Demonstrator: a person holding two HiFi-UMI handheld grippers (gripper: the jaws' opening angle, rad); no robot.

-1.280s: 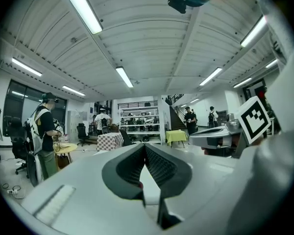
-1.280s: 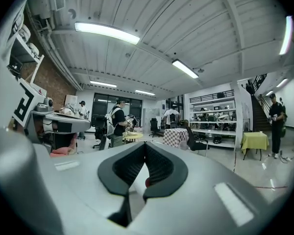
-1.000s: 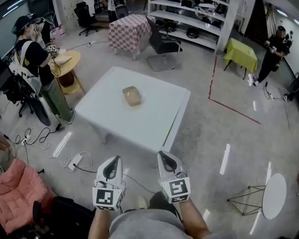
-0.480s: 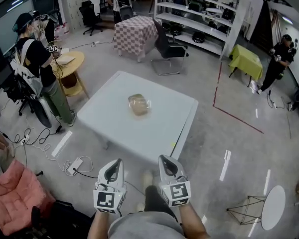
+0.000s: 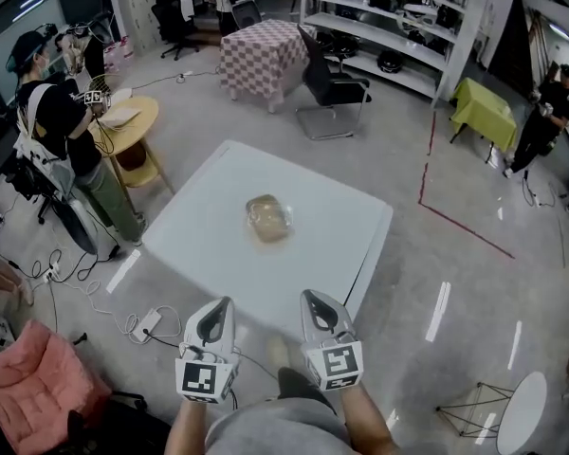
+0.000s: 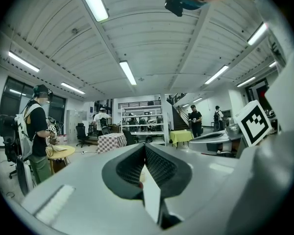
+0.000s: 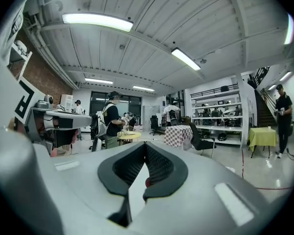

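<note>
Low in frame: left gripper (image 5: 216, 317) and right gripper (image 5: 315, 311), jaws closed tip to tip, gripping nothing, just short of the white worktop (image 5: 332, 254). Clear container (image 5: 268, 218) sits mid-worktop at frame centre, with tan bread-like contents.

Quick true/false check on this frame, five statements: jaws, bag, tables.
1. The left gripper and right gripper both have their jaws shut with nothing between them. True.
2. The bag lies near the middle of the white table. True.
3. The left gripper touches the bag. False: both grippers are short of the table, apart from the bag.
4. A checked table stands beyond the white table. True.
5. The white table holds several things. False: only the bag shows on it.
</note>
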